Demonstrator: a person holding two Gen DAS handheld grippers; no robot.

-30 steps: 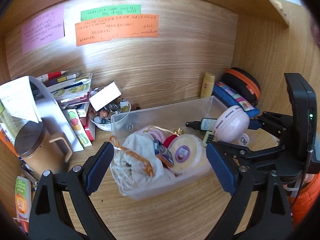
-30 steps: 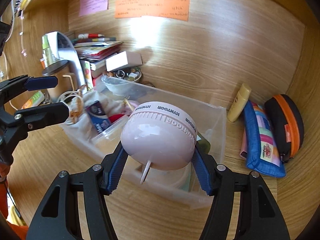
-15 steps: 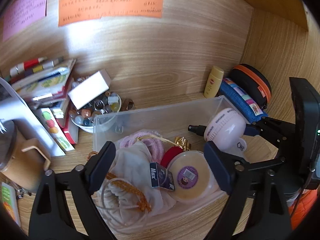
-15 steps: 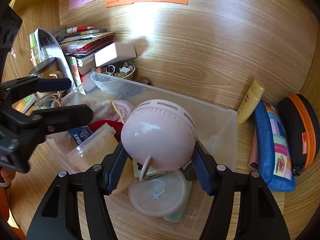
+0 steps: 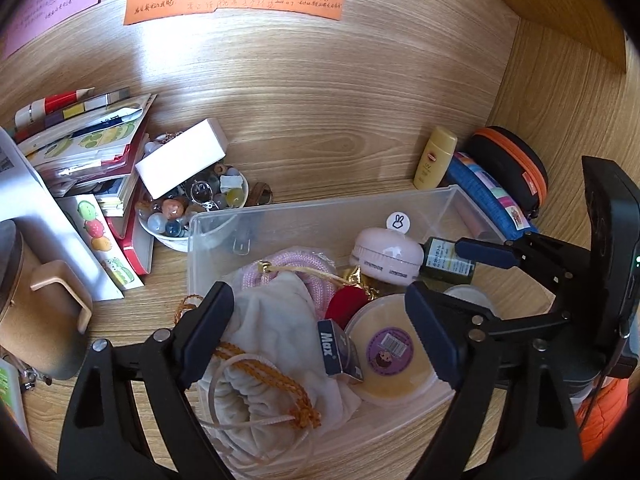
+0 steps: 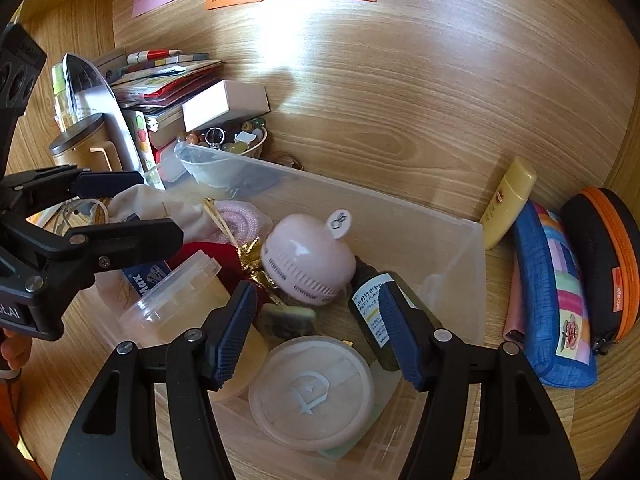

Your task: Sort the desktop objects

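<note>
A clear plastic bin sits on the wooden desk, holding several items. A round pink gadget lies in it beside a dark green bottle. A cloth pouch, a round tub and a round lid also lie inside. My right gripper is open and empty just above the bin's right end. My left gripper is open and empty over the bin's left end.
A yellow tube, a blue pencil case and a black-orange case lie right of the bin. A bowl of beads, a white box, stacked books and a lidded mug stand left.
My right gripper has opened and let go of the pink gadget, which now rests in the bin. Both grippers have moved closer over the bin.
</note>
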